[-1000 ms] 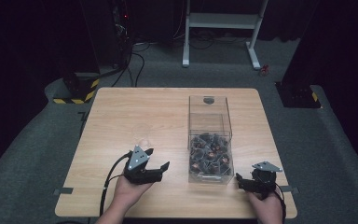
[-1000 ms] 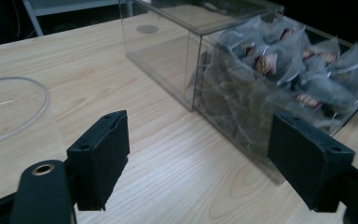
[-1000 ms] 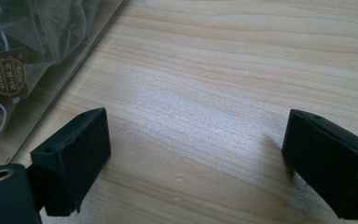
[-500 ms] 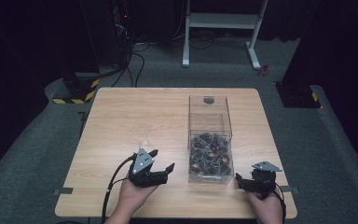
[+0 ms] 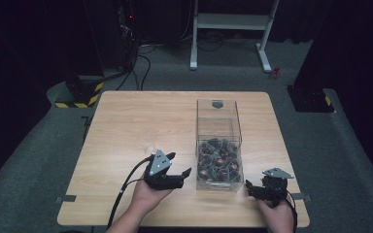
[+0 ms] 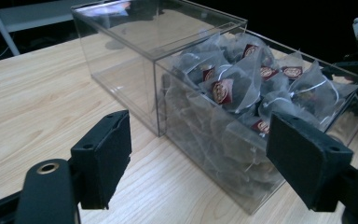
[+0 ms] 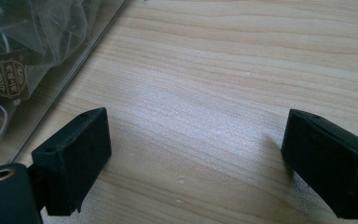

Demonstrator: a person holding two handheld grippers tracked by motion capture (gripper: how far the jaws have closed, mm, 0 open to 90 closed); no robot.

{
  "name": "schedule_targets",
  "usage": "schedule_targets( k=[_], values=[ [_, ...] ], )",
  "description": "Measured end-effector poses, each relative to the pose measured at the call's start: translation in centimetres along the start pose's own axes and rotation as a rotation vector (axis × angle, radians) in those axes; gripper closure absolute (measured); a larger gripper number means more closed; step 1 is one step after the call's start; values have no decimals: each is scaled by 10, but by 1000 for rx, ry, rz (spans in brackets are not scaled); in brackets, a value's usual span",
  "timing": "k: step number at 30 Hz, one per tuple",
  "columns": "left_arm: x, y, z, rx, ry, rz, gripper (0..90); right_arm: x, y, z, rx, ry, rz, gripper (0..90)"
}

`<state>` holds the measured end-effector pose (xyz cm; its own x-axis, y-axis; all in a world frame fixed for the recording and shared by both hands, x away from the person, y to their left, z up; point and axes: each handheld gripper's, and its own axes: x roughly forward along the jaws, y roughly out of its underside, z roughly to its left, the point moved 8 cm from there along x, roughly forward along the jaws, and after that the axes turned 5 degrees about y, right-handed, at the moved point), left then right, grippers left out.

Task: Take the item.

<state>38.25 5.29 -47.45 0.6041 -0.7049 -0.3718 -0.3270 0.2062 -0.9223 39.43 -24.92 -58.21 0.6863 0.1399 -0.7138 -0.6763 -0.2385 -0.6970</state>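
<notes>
Beside the clear box (image 5: 218,145) of tea bags (image 6: 242,88), the left gripper (image 5: 177,167) and right gripper (image 5: 253,188) are held with jaws apart, empty.

Grippers (image 5: 180,164) (image 5: 253,188) flanking clear box (image 5: 218,145)

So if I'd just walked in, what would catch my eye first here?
Probably the clear plastic box right of centre on the wooden table, its near part heaped with mesh tea bags bearing red-and-gold tags. Next, the two black grippers at the near edge: the left gripper beside the box, jaws open, and the right gripper by its near corner.
</notes>
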Motion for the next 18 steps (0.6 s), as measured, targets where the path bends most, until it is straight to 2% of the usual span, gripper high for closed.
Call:
schedule_targets(
  k=[3,6,13,15,18],
  values=[
    [3,-2,-3,1,7,12,226,0,0,0,-4,1,-1,82],
    [3,-5,-4,39,15,30,226,0,0,0,-5,1,-1,82],
    [10,-13,-12,57,43,25,226,0,0,0,-5,1,-4,82],
    [13,-15,-15,37,54,14,227,0,0,0,-5,1,-4,82],
    [16,-16,-18,44,59,28,227,0,0,0,-5,1,-4,81]
  ],
)
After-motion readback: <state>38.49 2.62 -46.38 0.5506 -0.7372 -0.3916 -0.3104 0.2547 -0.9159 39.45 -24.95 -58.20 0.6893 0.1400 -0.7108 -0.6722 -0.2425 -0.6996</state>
